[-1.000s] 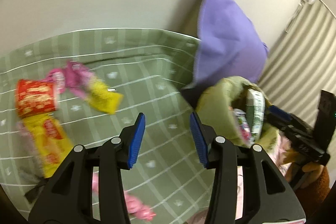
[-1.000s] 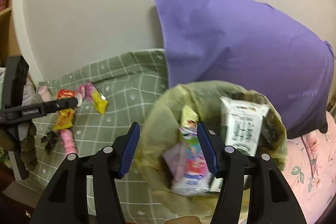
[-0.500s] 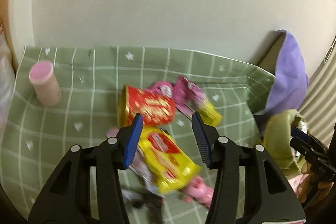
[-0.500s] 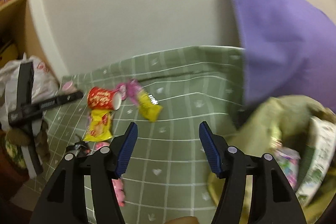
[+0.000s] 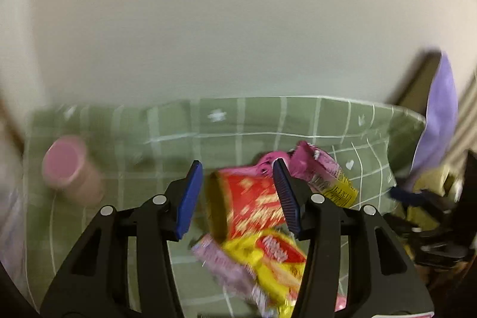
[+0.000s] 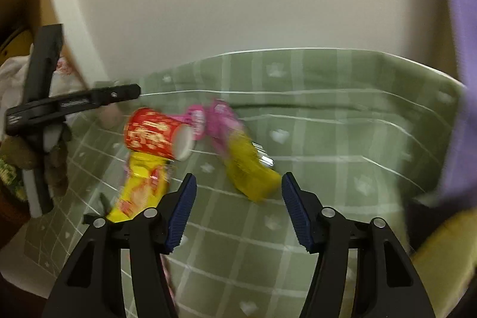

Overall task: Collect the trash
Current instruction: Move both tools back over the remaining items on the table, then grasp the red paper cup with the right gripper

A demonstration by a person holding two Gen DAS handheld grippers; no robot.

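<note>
On the green checked bedspread [image 6: 328, 139] in front of you lies the trash — a red cup [image 5: 247, 207] printed in gold, tipped on its side across a yellow wrapper [image 5: 268, 267], its lettering blurred unreadable — and your left tool [image 5: 237, 195] and right tool [image 6: 238, 209] both stand spread, pinching nothing.

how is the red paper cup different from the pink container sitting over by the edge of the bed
The red paper cup lies on its side with its open mouth showing; the pink container stands upright and closed on top. The cup is red with gold print, the container plain pale pink. The cup touches a heap of wrappers, while the container stands alone. Both rest on the green checked blanket.
</note>
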